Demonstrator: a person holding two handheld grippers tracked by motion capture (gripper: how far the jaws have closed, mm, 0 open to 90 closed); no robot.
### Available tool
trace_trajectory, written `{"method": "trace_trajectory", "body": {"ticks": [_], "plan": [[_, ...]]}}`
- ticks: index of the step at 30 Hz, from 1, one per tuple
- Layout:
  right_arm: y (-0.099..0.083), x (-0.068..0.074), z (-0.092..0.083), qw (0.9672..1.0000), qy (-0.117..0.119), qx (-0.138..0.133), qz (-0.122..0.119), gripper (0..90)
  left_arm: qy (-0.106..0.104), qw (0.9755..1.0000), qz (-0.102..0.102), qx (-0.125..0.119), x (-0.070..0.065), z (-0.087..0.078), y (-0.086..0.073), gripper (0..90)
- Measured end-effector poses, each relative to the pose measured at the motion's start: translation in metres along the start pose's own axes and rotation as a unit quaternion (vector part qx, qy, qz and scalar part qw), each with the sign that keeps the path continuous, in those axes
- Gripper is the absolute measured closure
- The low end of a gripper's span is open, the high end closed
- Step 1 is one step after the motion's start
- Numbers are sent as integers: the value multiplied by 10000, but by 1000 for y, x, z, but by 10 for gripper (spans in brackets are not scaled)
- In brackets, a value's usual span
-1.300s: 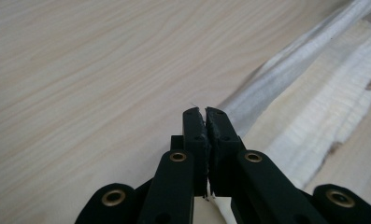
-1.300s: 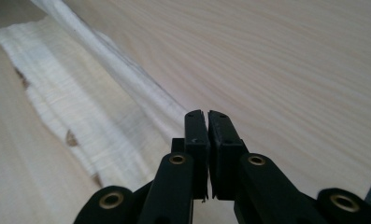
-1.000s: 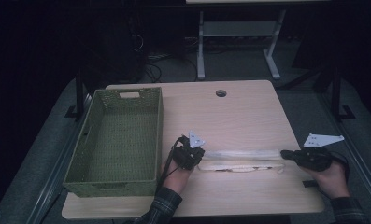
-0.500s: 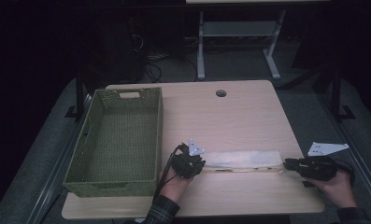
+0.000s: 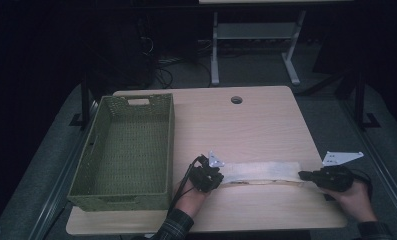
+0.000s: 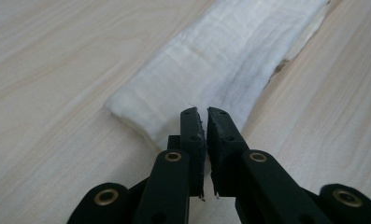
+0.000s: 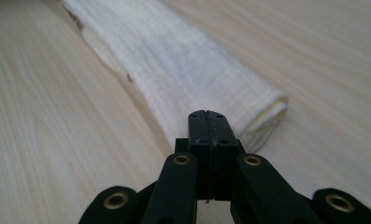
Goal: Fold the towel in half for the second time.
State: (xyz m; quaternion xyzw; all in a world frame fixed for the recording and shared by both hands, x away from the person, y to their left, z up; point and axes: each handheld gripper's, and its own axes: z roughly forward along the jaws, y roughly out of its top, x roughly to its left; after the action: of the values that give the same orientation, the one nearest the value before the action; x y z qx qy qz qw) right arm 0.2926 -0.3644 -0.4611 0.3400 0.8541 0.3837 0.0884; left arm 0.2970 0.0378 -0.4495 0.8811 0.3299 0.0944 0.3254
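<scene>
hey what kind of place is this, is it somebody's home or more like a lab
More like a lab or test room, probably. A plain wooden desk with a cable hole stands on grey carpet in a dim room, cables trail on the floor behind it, and a second table's metal frame stands beyond.

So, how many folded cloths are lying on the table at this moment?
1. The folded white cloth lies along the near part of the table, between the left gripper and the right gripper.

The cloth [image 6: 220, 60] is white, soft and finely ribbed. The desk [image 5: 266, 125] is pale, matt wood grain. The basket [image 5: 131, 150] is green, rough weave.
</scene>
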Motion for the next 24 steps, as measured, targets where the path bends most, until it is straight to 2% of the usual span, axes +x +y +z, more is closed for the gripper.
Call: {"method": "trace_trajectory", "body": {"ticks": [4, 7, 11, 15, 18, 24], "plan": [[-5, 1, 2, 9999, 28, 155, -40, 898, 69, 9999, 73, 61, 2, 4, 0, 851], [-3, 3, 1, 9999, -14, 150, -50, 897, 60, 10000, 71, 6, 1, 1, 0, 830], [-1, 11, -5, 9999, 110, -5, -45, 898, -53, 9997, -12, -237, 1, -11, 0, 741], [-4, 21, 1, 9995, 235, 158, -104, 898, -121, 9995, 12, -286, 3, -15, -2, 620], [-4, 20, 6, 9994, 153, 308, -80, 898, -196, 9993, 34, -318, 4, -15, -2, 541], [3, 11, 13, 9993, -22, 351, -100, 899, -280, 9989, 22, -378, 7, -14, -2, 402]]}}
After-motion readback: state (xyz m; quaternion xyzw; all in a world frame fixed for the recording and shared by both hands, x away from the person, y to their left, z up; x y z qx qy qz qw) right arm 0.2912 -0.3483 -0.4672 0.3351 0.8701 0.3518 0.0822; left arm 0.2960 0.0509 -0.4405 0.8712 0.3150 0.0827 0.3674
